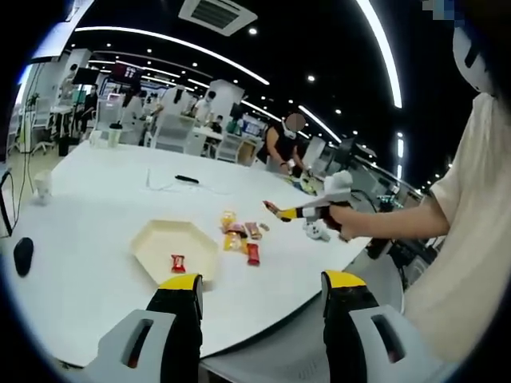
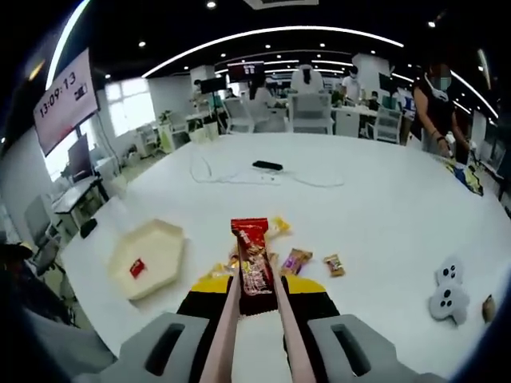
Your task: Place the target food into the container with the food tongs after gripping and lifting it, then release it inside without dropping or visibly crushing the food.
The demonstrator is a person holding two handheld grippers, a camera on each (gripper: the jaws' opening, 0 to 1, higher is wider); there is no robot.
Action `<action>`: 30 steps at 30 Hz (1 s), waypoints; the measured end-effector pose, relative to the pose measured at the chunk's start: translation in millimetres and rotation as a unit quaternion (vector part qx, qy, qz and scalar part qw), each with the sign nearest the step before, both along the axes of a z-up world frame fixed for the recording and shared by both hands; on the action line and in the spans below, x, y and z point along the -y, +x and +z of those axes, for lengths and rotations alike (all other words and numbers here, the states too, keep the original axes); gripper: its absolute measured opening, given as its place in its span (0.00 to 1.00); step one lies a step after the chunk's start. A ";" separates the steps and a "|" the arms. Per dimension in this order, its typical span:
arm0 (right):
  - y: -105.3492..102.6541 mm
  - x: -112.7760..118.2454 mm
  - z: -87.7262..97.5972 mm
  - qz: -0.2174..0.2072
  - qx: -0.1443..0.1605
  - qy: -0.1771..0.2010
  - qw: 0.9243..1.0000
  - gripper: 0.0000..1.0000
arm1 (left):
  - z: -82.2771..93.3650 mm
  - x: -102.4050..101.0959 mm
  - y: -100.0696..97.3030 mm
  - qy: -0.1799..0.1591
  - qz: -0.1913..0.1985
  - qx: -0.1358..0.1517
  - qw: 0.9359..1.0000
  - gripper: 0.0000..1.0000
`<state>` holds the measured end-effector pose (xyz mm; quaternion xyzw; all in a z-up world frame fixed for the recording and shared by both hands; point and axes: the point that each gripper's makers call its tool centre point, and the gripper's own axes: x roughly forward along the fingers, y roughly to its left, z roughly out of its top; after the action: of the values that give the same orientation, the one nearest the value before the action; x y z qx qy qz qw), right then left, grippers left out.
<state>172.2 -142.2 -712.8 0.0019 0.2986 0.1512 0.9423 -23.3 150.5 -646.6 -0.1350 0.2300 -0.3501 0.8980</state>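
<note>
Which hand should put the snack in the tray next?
The right. The right gripper already squeezes tongs holding a red snack bar above the table, with the cream tray nearby. The left gripper hangs open, holding nothing.

The person wears a loose cream short-sleeved shirt [image 1: 471,207], and each hand-held claw, left [image 1: 262,295] and right [image 2: 257,299], has pale grey moulded housings with slotted openings, black jaws and bright yellow caps at the jaw tips.
</note>
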 end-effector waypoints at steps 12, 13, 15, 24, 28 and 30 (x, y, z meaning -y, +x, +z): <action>3.8 -13.8 17.1 0.010 0.020 0.004 1.000 0.23 | 0.5 -1.9 -0.1 -0.006 0.002 0.004 1.000 0.60; 3.8 -14.7 17.6 0.010 0.021 0.005 1.000 0.23 | 0.2 -2.3 -0.3 -0.007 0.003 0.004 1.000 0.60; 4.0 -15.8 18.1 0.011 0.022 0.004 1.000 0.23 | -0.3 -3.0 -0.5 -0.007 0.003 0.003 1.000 0.60; 3.9 -23.5 21.5 0.017 0.024 0.006 1.000 0.23 | -1.4 -6.1 -1.1 -0.009 0.005 0.003 1.000 0.60; 4.6 -29.3 23.9 0.022 0.026 0.007 0.999 0.23 | -1.3 -5.6 -1.5 -0.011 0.006 0.004 1.000 0.60; 4.8 -32.9 24.4 0.025 0.027 0.007 0.999 0.23 | -1.6 -5.8 -2.1 -0.012 0.007 0.004 1.000 0.60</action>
<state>177.0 -109.3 -688.4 -0.0026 0.2723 0.1768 0.9458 -25.5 156.3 -648.2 -0.1460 0.2210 -0.3475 0.8995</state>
